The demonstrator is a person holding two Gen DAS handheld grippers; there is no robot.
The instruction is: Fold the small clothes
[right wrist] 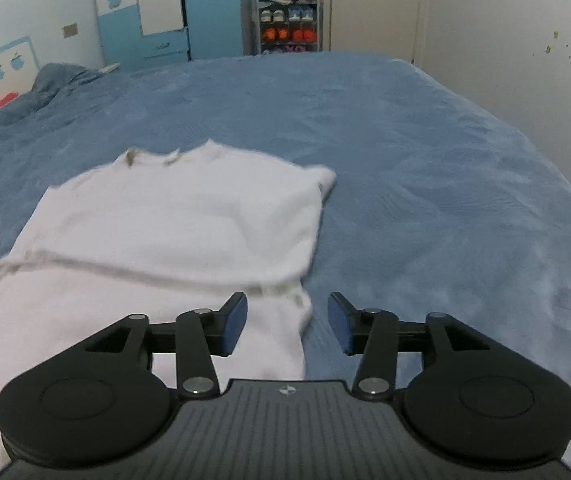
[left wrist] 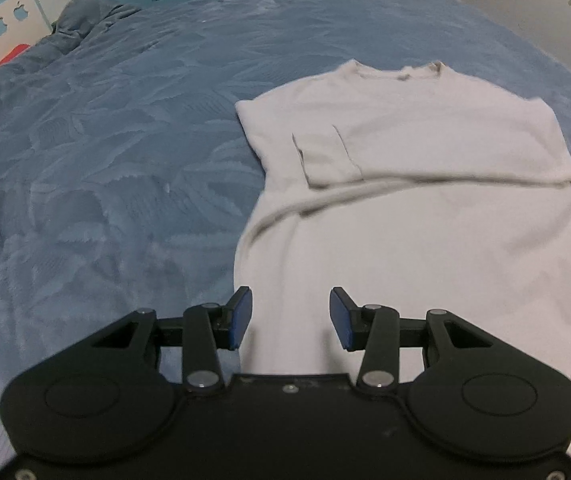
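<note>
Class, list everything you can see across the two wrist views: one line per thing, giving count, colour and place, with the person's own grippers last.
White knit short-sleeved shirt: one, white, lying on the bed, sleeves folded in across the body, collar at the far end.
Blue textured bedspread: one, blue, covering the bed under the shirt.
Rumpled grey-blue blanket: one, grey-blue, bunched at the far left of the bed.
Blue-and-white wardrobe: one, blue with white panels, against the far wall.
Shoe rack: one, grey, holding orange and other shoes, beside the wardrobe.
White door: one, white, far wall right of the rack.
Left gripper: one, black with blue pads, open over the shirt's near left edge.
Right gripper: one, black with blue pads, open over the shirt's near right edge.
</note>
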